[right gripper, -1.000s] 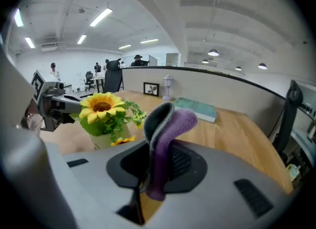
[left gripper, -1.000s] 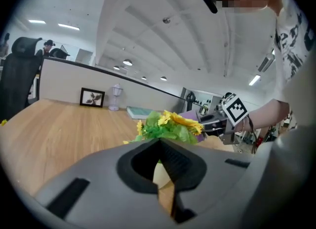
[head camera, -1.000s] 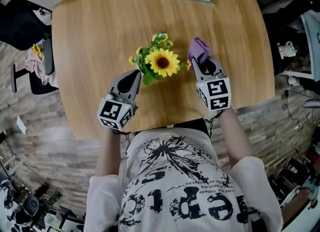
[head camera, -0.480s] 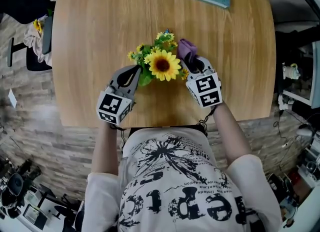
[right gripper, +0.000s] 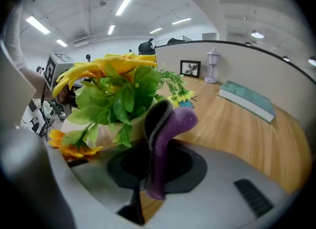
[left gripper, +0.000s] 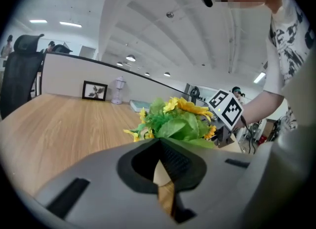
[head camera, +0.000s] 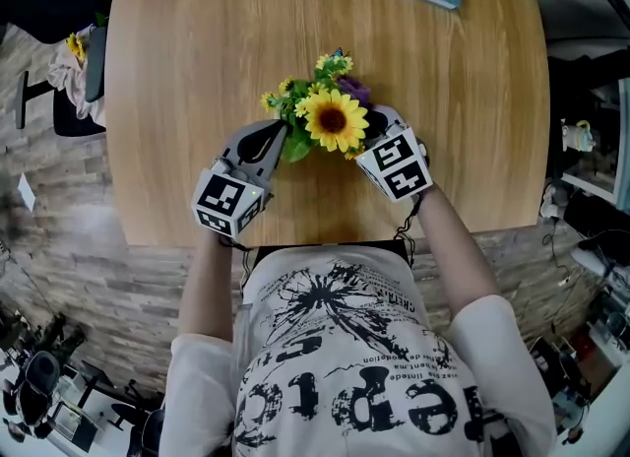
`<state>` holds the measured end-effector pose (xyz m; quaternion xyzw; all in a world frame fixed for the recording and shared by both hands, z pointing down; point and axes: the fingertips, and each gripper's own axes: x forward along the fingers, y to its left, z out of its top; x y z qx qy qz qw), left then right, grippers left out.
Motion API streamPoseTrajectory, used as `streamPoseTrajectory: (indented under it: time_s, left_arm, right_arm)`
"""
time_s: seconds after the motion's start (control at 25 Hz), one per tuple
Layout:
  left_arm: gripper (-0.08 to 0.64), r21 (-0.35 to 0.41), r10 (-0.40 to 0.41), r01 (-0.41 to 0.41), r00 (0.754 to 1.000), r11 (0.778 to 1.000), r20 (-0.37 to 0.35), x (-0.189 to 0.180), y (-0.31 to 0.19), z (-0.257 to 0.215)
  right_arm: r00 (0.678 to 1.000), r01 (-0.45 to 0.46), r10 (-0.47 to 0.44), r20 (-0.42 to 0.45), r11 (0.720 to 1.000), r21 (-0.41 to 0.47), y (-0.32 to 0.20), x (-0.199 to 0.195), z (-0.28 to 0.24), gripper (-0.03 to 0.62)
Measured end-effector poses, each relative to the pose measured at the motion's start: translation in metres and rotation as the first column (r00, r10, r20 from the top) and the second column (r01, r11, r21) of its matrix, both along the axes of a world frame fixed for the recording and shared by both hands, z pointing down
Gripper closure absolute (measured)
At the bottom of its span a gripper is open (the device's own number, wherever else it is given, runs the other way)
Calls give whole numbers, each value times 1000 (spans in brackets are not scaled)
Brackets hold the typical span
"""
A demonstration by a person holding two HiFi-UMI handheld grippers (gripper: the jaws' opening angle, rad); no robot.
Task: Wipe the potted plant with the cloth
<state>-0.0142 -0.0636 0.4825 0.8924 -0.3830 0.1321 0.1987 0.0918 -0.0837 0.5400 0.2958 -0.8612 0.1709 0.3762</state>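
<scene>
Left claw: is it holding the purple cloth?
No, the left claw is shut with nothing between its jaws, while the purple cloth is pinched in the right claw.

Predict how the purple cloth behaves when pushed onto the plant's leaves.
The purple cloth: probably floppy; its free end curls over above the right gripper. Likely light and soft, so it should drape on the green leaves.

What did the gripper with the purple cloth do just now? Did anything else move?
The right gripper, shut on the purple cloth, moved in toward the potted sunflower plant; the cloth is now right by its leaves. The left gripper stayed shut and empty beside the plant, which stayed put on the wooden table.
</scene>
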Motion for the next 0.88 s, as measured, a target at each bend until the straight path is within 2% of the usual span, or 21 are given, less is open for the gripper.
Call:
streamPoseTrajectory:
  time_s: [0.16,0.88]
  left_arm:
    - [557,33,30,-32,999,999,37,1,0,-2]
    - [557,34,98,-96,993,995,-65,-2,-6,-1]
  right_arm:
    - [1000,-28,28,7,999,-28,7,1,-1,520]
    - [988,-152,151,-15,984,-91,63,-6,3,518]
